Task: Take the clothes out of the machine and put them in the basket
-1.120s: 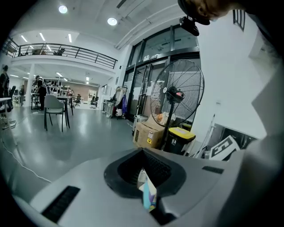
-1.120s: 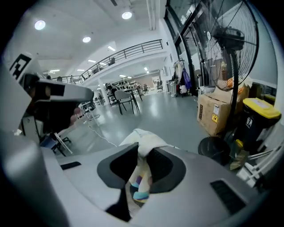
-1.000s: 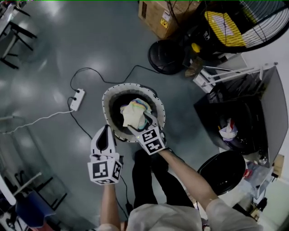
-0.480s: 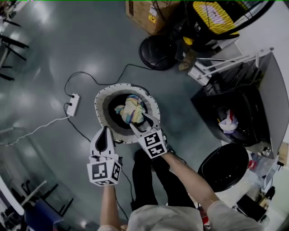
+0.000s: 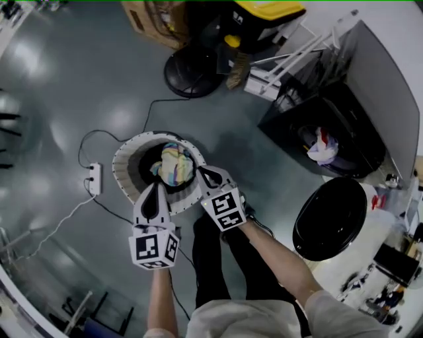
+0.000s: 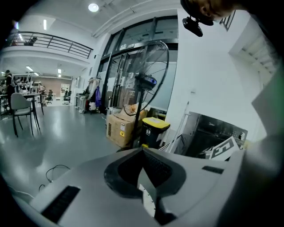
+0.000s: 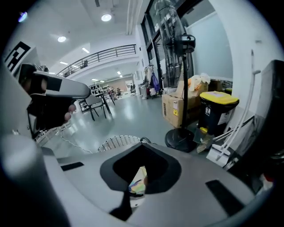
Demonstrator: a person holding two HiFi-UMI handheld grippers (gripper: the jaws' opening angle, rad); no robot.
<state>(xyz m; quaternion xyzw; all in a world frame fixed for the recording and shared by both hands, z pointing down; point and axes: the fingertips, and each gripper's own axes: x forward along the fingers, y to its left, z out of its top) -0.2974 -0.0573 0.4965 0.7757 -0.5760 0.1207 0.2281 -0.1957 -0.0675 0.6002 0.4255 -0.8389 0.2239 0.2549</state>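
Clothes (image 5: 173, 165) lay in the basket (image 5: 125, 173) on the left, and with a garment (image 5: 322, 146) left in the machine (image 5: 284, 119) at right, the closed, empty left gripper (image 5: 157, 188) and right gripper (image 5: 206, 173) probably needed to swing right and open.

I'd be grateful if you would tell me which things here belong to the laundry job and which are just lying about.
Part of the job: white perforated round basket; pastel multicoloured cloth in it; black machine; white and red clothes inside it.
Lying about: white power strip; brown cardboard box; yellow-lidded black bin; black round fan base.
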